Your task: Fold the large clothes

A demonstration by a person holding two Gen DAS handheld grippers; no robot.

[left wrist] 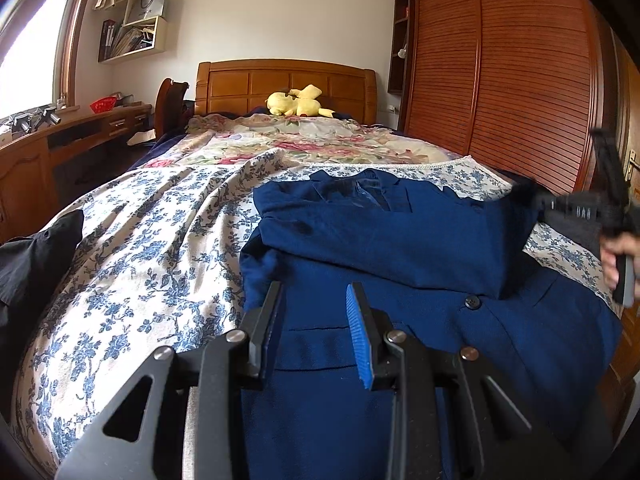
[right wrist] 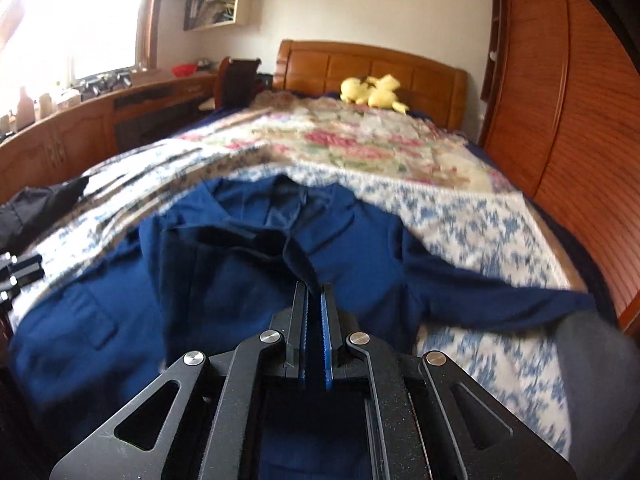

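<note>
Jacket: I am working on a navy blazer (left wrist: 400, 248) that is lying face up on the blue-flowered bedspread (left wrist: 152, 248), collar pointing toward the headboard (left wrist: 286, 86).
Step in hand: I am folding a sleeve (right wrist: 480, 292) in — one sleeve is already lying across the chest, and I am taking up the other.
Right gripper (right wrist: 314, 296): my jaws are pinching shut on a dark fold of the blazer cloth, which is rising out of them toward the collar.
Left gripper (left wrist: 316, 304): my jaws are standing narrowly apart over the lower front near the pocket, gripping nothing I can see.
Next move: I judge I am needing to carry the pinched cloth across the chest and lay it flat — keeping the left claw low to steady the body.
Hard to make out: the right view is smearing with motion, so I cannot tell whether the pinch is on the cuff or the lapel; the hem is being cut off beneath both claws.
</note>
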